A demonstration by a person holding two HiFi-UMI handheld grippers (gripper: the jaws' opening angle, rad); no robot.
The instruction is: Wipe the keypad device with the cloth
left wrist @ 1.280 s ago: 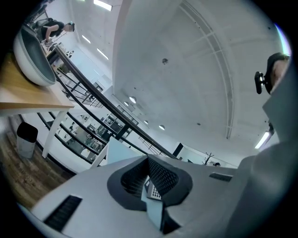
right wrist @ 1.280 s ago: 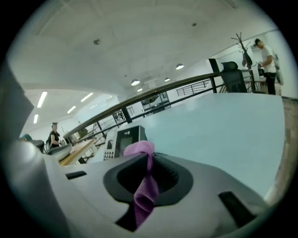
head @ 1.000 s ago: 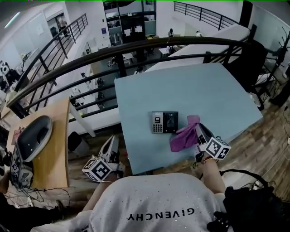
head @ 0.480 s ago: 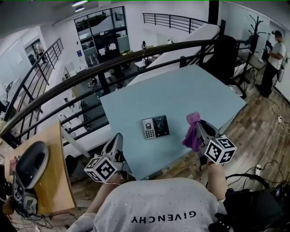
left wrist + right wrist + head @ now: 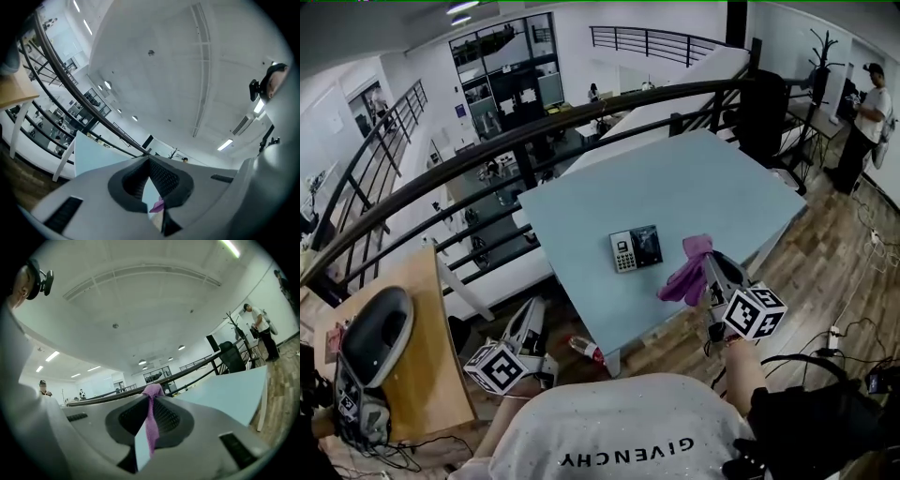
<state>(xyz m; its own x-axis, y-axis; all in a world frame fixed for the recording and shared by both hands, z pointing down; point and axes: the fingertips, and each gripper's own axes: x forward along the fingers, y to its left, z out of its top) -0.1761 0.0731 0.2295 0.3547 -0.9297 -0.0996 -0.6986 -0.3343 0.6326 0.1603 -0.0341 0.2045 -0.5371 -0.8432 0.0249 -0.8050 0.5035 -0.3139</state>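
Wiping cloth (image 5: 687, 274): purple, clamped in right gripper (image 5: 709, 262), jaws closed on it, tail hung left.
Left gripper (image 5: 532, 309): jaws together, nothing held, sat off table's (image 5: 694, 178) near-left edge.
Keypad device (image 5: 636, 249): lay flat on table, just left of cloth; contact unclear, keys unreadable.

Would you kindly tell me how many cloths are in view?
1: the purple cloth is clamped in the right gripper, hanging just right of the keypad device. No other cloth shows.
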